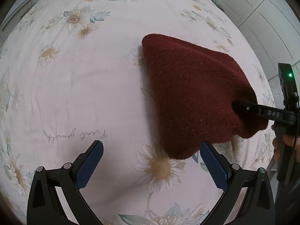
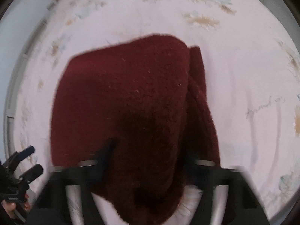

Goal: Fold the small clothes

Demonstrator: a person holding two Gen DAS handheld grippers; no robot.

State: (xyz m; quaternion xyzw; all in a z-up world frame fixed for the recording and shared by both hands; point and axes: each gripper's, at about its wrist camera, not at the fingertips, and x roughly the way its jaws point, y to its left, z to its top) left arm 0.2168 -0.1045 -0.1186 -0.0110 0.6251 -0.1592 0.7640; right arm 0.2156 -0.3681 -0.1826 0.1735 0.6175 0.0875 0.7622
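A dark red, fuzzy knit cloth (image 1: pixel 189 97) fills centre-right of the left wrist view, draped in a rounded triangle with one corner lifted at right. There the right gripper (image 1: pixel 239 107) has it pinched between closed fingers. In the right wrist view the cloth (image 2: pixel 127 101) hangs over that gripper, a folded edge showing at upper right. The left gripper (image 1: pixel 150 159) sits at bottom centre, blue-padded fingers spread wide, holding nothing. Beneath lies a pale sheet (image 1: pixel 78 86) printed with daisies. White panelled doors (image 1: pixel 262 18) stand upper right.
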